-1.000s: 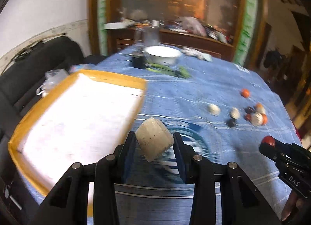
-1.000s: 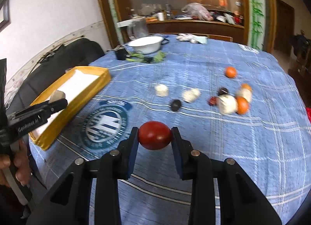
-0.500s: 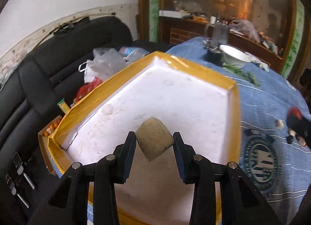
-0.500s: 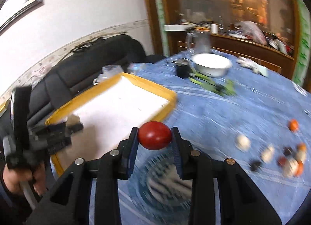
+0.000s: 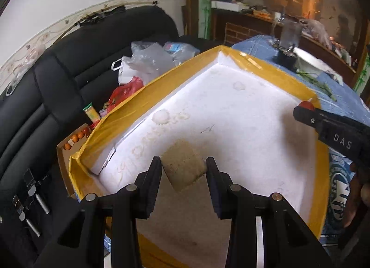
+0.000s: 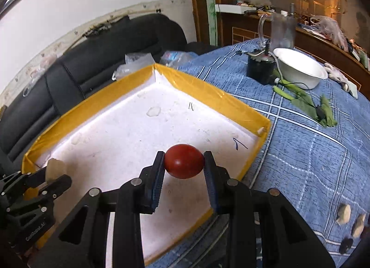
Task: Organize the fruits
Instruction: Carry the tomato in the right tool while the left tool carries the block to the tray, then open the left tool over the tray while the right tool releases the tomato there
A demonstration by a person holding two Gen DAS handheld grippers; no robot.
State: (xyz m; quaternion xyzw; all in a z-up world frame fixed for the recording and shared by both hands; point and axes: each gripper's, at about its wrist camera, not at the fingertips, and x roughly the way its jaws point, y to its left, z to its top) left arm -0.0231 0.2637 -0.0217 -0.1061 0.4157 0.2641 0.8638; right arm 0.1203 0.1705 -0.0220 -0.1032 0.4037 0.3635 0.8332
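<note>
Both fruits hang over the yellow-rimmed tray, ready for dropping: the left hand-held gripper clamps a tan fruit, the right hand-held gripper a red fruit.

The left gripper is a matte black plastic two-finger frame with triangular cut-outs and round silver screw heads at its pivots; its fingers carry dark ribbed pads. The right gripper has the same black build, with blue-tinged ribbed pads and silver screws. Beside the yellow-rimmed white foam tray, its black side bears white "DAS" lettering.
</note>
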